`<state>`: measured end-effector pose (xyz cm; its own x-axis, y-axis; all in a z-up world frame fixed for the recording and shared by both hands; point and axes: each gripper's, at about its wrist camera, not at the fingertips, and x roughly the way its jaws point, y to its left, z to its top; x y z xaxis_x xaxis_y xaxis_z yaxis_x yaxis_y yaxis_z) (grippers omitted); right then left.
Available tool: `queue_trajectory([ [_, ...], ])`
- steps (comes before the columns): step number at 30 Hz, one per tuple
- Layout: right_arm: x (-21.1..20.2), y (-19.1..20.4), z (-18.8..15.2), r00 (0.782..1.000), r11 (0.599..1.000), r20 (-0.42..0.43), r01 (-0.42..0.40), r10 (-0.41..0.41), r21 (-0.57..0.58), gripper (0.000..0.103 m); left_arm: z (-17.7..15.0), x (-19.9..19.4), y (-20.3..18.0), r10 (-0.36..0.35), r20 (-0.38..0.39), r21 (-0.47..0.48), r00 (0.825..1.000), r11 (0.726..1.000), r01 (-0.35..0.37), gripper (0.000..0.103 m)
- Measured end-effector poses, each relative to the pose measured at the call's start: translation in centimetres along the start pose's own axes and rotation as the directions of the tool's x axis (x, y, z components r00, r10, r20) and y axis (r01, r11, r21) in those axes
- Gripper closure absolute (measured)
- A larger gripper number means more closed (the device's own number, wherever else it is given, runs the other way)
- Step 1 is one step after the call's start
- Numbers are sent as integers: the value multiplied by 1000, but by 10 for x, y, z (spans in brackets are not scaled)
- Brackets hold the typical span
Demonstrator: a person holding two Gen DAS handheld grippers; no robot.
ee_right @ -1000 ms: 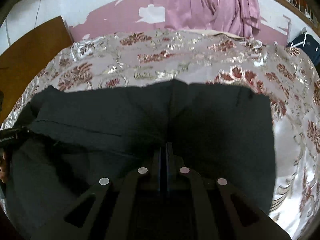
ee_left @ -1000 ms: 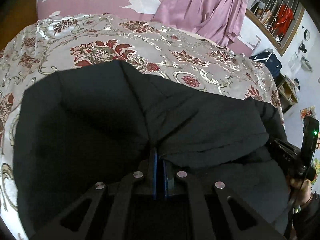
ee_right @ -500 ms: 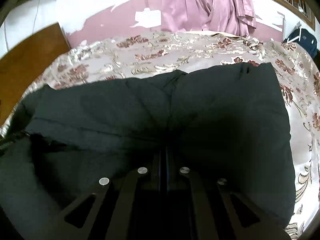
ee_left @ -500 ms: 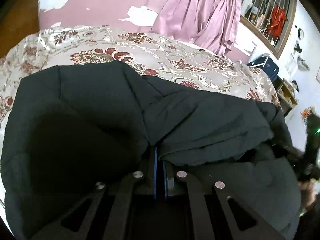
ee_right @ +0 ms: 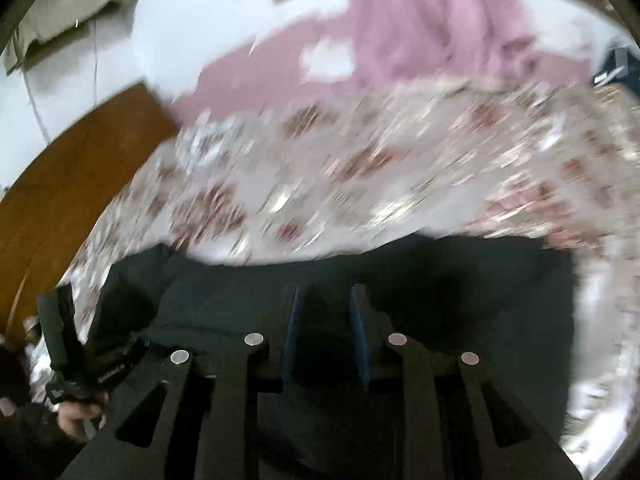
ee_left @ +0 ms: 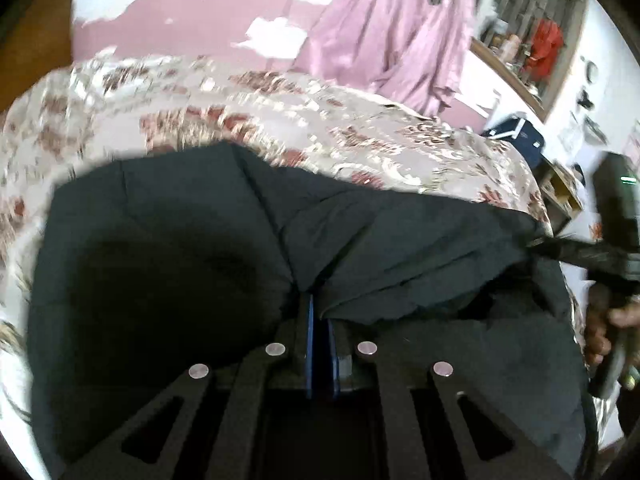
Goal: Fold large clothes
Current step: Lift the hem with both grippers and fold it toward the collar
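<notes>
A large dark padded garment (ee_left: 180, 248) lies folded on a floral bedspread (ee_left: 280, 120). My left gripper (ee_left: 318, 312) is shut on a fold of the garment, with cloth bunched at its blue pads. In the right wrist view the garment (ee_right: 460, 280) lies below my right gripper (ee_right: 325, 300), whose jaws stand apart with nothing between them. The right gripper also shows at the right edge of the left wrist view (ee_left: 580, 252), touching the garment's edge. The left gripper body shows at the lower left of the right wrist view (ee_right: 80, 364).
Pink curtains (ee_left: 392, 40) hang behind the bed. A wooden headboard (ee_right: 68, 184) stands to the left. A shelf with small items (ee_left: 532, 48) and a dark blue bag (ee_left: 516, 136) are at the far right. The bedspread (ee_right: 360, 168) stretches ahead.
My right gripper has opened and let go of the garment, then pulled back and tilted up. My left gripper stays shut on its fold. Both views are blurred by motion.
</notes>
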<state>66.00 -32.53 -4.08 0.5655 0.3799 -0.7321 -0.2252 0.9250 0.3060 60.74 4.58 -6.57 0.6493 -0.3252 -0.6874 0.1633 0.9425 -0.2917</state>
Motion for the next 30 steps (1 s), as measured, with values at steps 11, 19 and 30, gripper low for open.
queue_trajectory([
  [11,33,0,-19,985,993,-167,-53,34,-109,81,48,-23,-60,-176,-30,241,984,954,178,94],
  [19,43,-4,-20,943,976,-332,-104,36,-192,83,40,84,-68,-26,-429,303,903,937,171,99],
  [30,91,18,-23,948,951,-298,11,-109,-310,84,46,124,-54,46,-349,304,936,950,66,99],
])
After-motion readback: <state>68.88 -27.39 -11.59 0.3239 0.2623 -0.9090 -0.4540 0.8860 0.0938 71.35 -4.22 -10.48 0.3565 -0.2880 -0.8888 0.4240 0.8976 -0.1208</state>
